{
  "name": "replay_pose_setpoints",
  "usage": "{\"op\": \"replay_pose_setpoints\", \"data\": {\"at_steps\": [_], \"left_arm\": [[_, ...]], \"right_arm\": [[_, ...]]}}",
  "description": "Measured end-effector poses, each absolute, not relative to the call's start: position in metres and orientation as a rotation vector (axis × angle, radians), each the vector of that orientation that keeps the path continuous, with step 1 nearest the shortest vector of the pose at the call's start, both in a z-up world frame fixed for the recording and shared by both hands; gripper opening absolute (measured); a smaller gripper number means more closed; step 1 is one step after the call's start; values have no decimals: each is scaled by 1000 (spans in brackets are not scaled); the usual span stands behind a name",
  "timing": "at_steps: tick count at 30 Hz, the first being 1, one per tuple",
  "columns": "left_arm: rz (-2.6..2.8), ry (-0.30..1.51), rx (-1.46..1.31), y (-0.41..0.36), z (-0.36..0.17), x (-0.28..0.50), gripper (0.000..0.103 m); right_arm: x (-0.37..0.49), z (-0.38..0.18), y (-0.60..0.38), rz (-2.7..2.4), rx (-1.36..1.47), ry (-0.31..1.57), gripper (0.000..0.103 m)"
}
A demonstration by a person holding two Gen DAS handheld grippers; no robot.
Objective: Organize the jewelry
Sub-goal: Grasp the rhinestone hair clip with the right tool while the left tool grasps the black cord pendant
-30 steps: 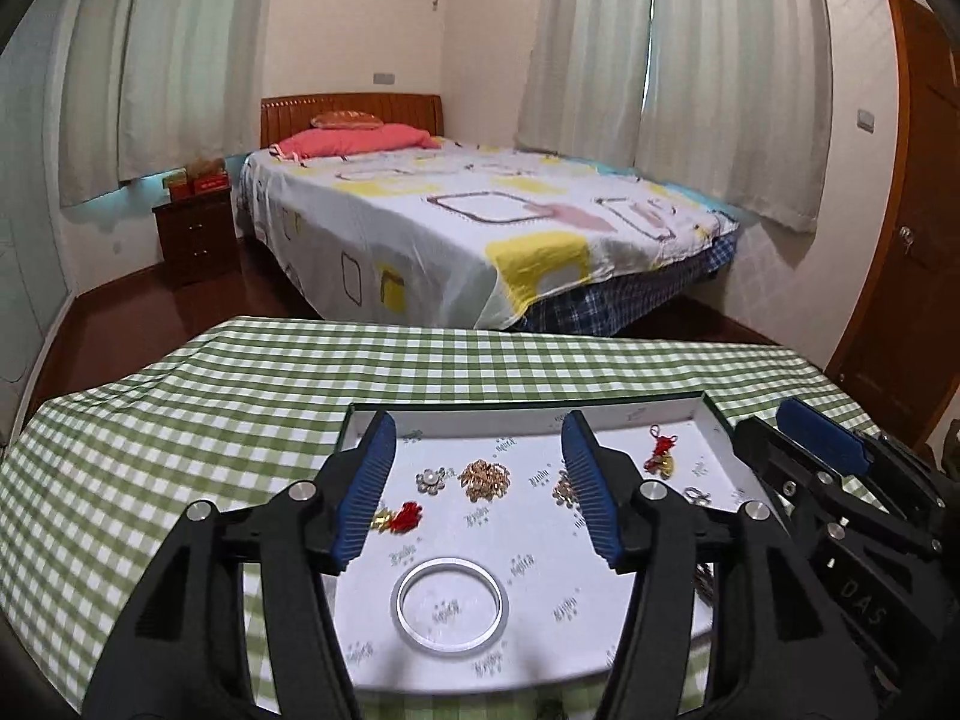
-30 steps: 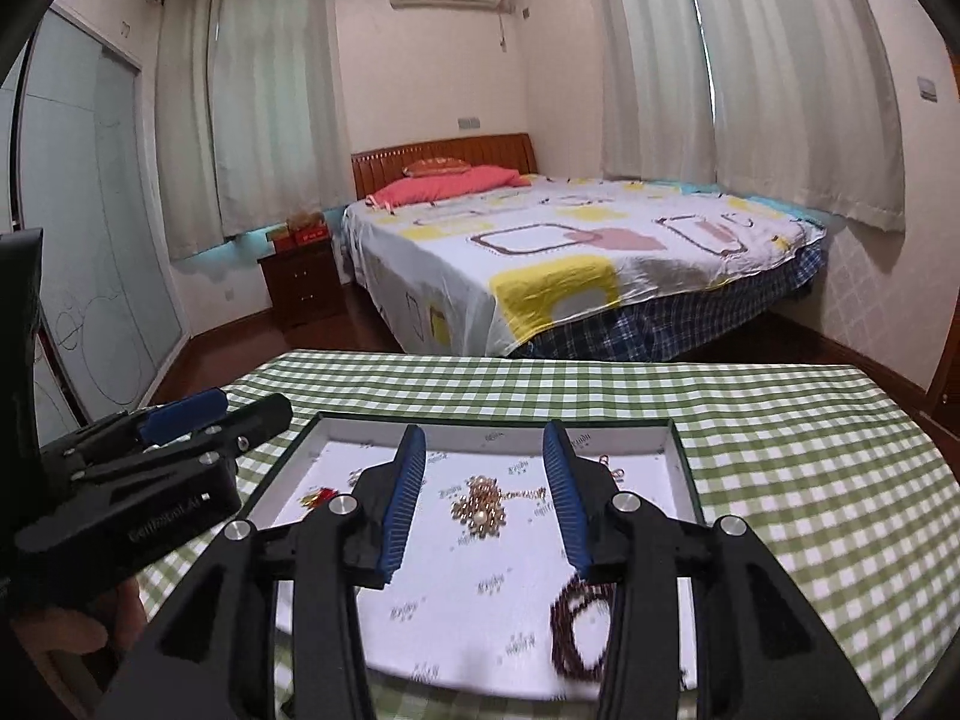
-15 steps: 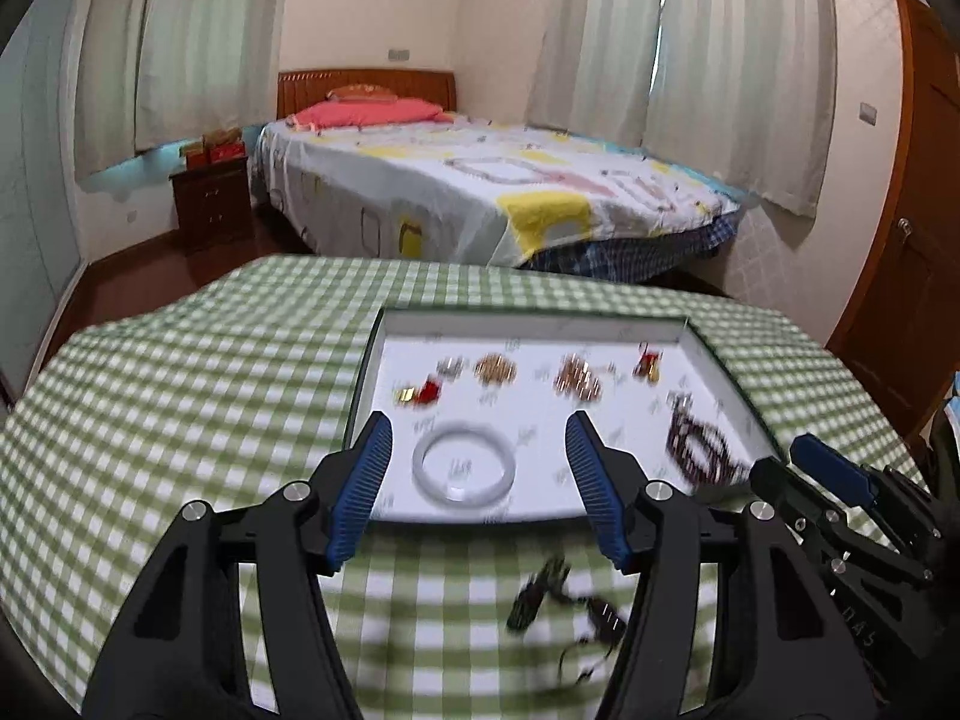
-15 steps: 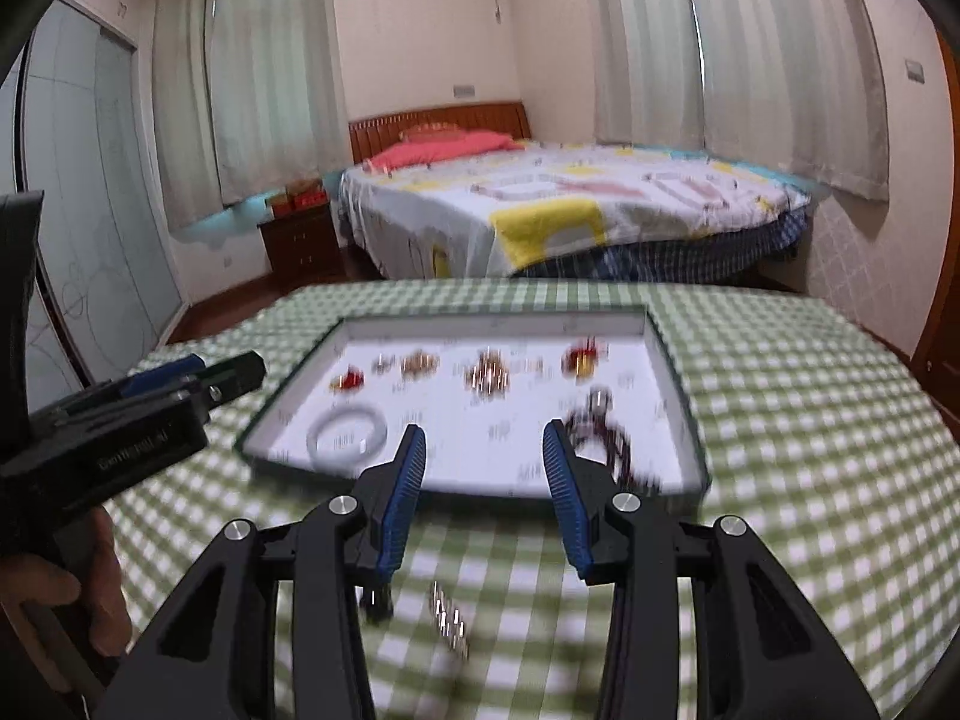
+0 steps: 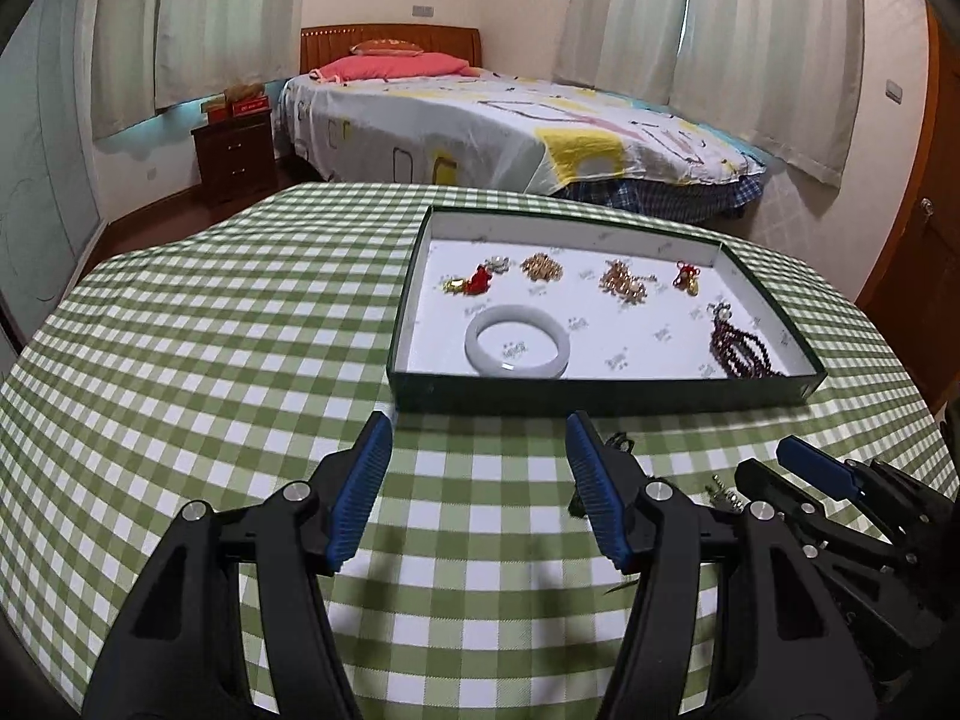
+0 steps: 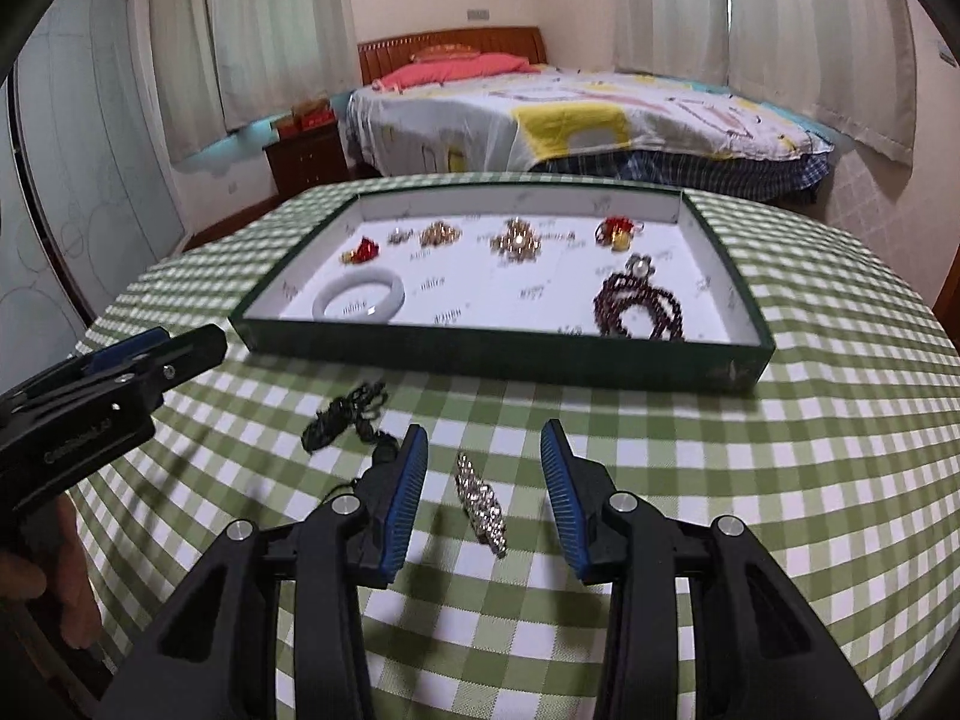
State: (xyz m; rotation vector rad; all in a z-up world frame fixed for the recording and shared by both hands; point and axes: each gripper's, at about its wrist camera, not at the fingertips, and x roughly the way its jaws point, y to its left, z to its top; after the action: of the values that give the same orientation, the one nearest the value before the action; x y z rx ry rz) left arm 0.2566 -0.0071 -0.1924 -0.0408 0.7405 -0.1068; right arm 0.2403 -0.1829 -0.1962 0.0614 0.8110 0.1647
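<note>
Right gripper (image 6: 483,468) unclenched, empty, over rhinestone hair clip (image 6: 480,504): light, stiff, slippery; pinch across narrow middle

black cord (image 5: 618,441) mostly hidden behind fingers (image 5: 594,492), tray charms (image 6: 615,232) indistinct

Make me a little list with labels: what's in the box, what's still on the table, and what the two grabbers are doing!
box: dark green shallow cardboard tray with white lining, on the green checked tablecloth
in box: white jade bangle, dark red bead bracelet, gold filigree brooch, small red-and-gold charms
on table: sparkly silver rhinestone clip, black cord necklace
right gripper: open, rhinestone clip lies between its fingers, not pinched
left gripper: open, nothing between its fingers
</note>
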Motion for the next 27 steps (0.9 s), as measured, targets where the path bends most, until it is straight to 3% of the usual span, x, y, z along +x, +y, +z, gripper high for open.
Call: {"op": "replay_pose_setpoints", "data": {"at_steps": [2, 8, 13, 27], "left_arm": [[-106, 744, -41, -7, -193, 257, 59], [-112, 753, -38, -10, -197, 257, 59], [-118, 762, -31, -15, -199, 256, 59], [-191, 776, 10, -64, -202, 250, 59]], "right_arm": [[243, -201, -183, 169, 58, 834, 35], [246, -214, -181, 174, 58, 905, 35], [243, -217, -182, 174, 50, 930, 15], [229, -195, -228, 94, 83, 857, 14]]}}
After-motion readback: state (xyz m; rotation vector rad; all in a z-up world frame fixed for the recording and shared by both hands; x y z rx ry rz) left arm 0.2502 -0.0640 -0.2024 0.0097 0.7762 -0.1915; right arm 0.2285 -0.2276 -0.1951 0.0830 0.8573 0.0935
